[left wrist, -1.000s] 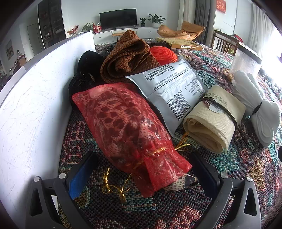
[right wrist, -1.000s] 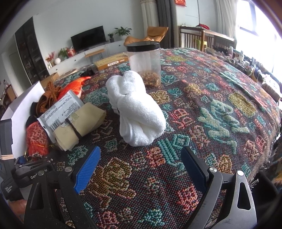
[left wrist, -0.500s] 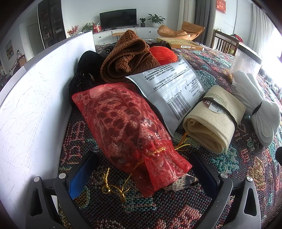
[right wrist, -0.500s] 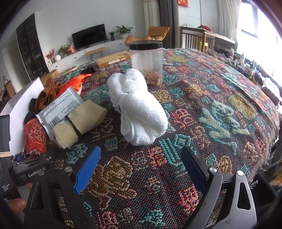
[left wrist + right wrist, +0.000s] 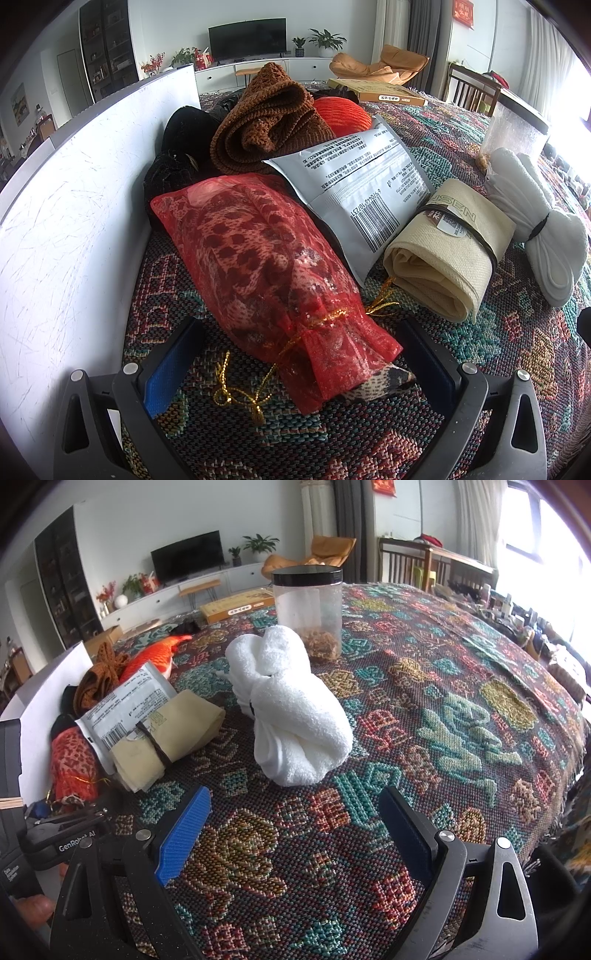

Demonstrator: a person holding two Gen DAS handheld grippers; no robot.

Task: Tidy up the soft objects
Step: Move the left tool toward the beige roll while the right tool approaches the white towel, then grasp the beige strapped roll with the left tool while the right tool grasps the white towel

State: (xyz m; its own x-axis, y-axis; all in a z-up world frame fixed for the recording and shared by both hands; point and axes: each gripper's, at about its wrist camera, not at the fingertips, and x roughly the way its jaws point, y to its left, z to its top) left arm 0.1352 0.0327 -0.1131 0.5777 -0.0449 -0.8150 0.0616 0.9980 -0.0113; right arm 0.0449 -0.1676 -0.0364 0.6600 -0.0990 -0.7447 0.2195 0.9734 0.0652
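Note:
A red mesh pouch (image 5: 266,258) with a spotted cloth inside lies on the patterned tablecloth, its tied neck between the wide-apart fingers of my open left gripper (image 5: 299,365). To its right lie a grey printed packet (image 5: 365,181) and a beige rolled cloth (image 5: 450,251) with a dark band. A white rolled towel (image 5: 295,709) tied with a black band lies ahead of my open right gripper (image 5: 295,830), which holds nothing. Behind the pouch sit a brown knit (image 5: 269,122), a black fabric item (image 5: 181,147) and an orange soft item (image 5: 341,112).
A white board (image 5: 74,206) stands upright along the left of the soft pile. A clear jar (image 5: 308,609) with a black lid stands behind the towel. A flat yellow box (image 5: 236,605) lies at the far table edge. Bare tablecloth (image 5: 461,701) stretches to the right.
The right gripper has drawn slightly closer to the white towel. The left gripper and the pile look unmoved.

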